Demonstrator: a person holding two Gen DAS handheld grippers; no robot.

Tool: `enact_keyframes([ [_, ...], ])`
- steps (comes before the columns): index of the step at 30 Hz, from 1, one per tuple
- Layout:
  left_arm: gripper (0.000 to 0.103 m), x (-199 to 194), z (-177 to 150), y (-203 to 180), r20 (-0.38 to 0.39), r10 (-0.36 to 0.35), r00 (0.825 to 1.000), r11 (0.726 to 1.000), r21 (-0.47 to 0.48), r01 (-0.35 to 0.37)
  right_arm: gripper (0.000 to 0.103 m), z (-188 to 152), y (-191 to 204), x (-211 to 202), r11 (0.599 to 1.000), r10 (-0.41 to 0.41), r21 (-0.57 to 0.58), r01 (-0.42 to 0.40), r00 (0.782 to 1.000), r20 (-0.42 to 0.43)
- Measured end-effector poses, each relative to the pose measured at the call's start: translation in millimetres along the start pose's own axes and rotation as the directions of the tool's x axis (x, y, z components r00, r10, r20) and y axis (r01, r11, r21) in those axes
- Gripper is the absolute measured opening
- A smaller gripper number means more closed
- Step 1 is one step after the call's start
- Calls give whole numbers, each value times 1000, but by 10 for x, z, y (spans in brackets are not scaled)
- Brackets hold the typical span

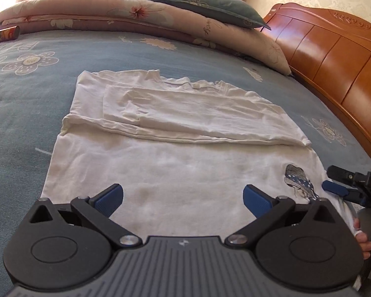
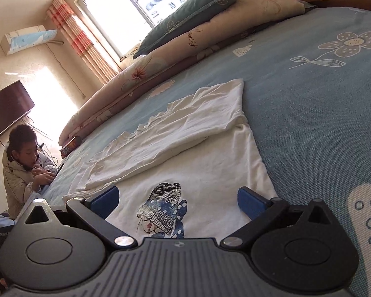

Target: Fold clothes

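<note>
Left wrist view is showing the big blue flowered bed (image 1: 32, 91) filling the frame, and the white T-shirt (image 1: 175, 170) is lying flat in the middle of it, its far half already doubled over on itself with the sleeves tucked in. The near hem is lying right under both tools. The left tongs (image 1: 183, 198) are hovering with their blue pads spread wide apart over the plain part of the hem, gripping nothing. Over on the right wrist view, the right tongs (image 2: 178, 203) are likewise standing wide open, straddling the printed figure (image 2: 162, 212) near the shirt's corner.

My read: the step in hand is taking the near hem at two points and carrying it up over the folded band. Doing it well is looking like a matter of pinching both layers close to the edge, level with each other, and lifting together so the cloth is not skewing or dragging the tucked sleeves loose.

Around the shirt, the rolled quilt (image 1: 91, 17) and green pillow (image 1: 205, 7) are sitting well beyond the collar, the wooden headboard (image 1: 334, 49) is running along the right, and a small can (image 1: 3, 34) is lying far off. A seated person (image 2: 24, 168) is occupying the bedside. Nothing is blocking the fold path.
</note>
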State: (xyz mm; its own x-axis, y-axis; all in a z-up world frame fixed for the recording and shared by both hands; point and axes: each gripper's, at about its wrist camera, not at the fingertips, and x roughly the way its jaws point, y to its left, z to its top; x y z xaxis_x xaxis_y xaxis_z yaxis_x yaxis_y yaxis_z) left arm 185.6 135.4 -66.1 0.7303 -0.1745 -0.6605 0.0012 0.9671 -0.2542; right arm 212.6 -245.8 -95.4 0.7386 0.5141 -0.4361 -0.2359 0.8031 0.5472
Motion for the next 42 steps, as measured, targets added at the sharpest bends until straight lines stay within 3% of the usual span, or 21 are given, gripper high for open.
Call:
enact_keyframes([
  [2,102,75,-3,219,-13,50,999,996,-74,-50,103,-3,51,10,999,-19,-46,18,1000,-20],
  [4,102,26,-12,379,18,18,1000,994,-111,-16,103,-15,105,19,995,-41,-95,37,998,-39],
  [6,102,0,49,452,2,9,1000,989,-146,-9,103,-34,160,26,988,-66,-143,58,996,-52],
  [9,102,-12,228,458,4,76,997,982,-175,-74,103,-74,241,43,974,-104,-210,89,993,-63],
  [13,102,120,463,504,30,-50,998,968,-246,56,103,-89,254,52,969,-118,-224,101,991,-64],
  [15,102,263,510,546,13,-49,999,960,-274,50,103,-85,240,46,972,-113,-214,97,992,-64],
  [17,102,360,513,653,-17,32,999,954,-296,-35,103,-78,227,42,974,-107,-206,92,992,-64],
  [19,102,292,513,770,9,106,994,948,-303,-98,103,-76,223,41,974,-105,-207,90,992,-65],
  [21,102,189,533,883,-3,196,981,920,-346,-185,103,-73,229,45,973,-108,-210,92,992,-67],
  [24,102,19,522,972,5,132,991,913,-389,-120,103,-72,237,46,972,-111,-214,94,991,-68],
  [28,102,-137,489,776,65,-7,998,926,-377,31,103,-72,230,45,974,-109,-205,93,992,-67],
  [30,102,-53,455,671,39,-60,997,930,-362,70,103,-75,224,41,975,-107,-201,91,992,-68],
  [31,102,4,433,642,22,-59,998,933,-355,63,103,-74,218,41,976,-104,-197,89,992,-67],
  [34,102,113,346,686,-30,39,999,925,-376,-48,103,-64,196,38,980,-95,-183,81,993,-68],
  [38,102,-50,305,792,-28,133,991,907,-399,-133,103,-56,193,40,980,-91,-186,76,993,-73],
  [42,102,-255,294,705,-4,43,999,920,-390,-41,103,-66,226,52,974,-107,-207,89,992,-74],
])
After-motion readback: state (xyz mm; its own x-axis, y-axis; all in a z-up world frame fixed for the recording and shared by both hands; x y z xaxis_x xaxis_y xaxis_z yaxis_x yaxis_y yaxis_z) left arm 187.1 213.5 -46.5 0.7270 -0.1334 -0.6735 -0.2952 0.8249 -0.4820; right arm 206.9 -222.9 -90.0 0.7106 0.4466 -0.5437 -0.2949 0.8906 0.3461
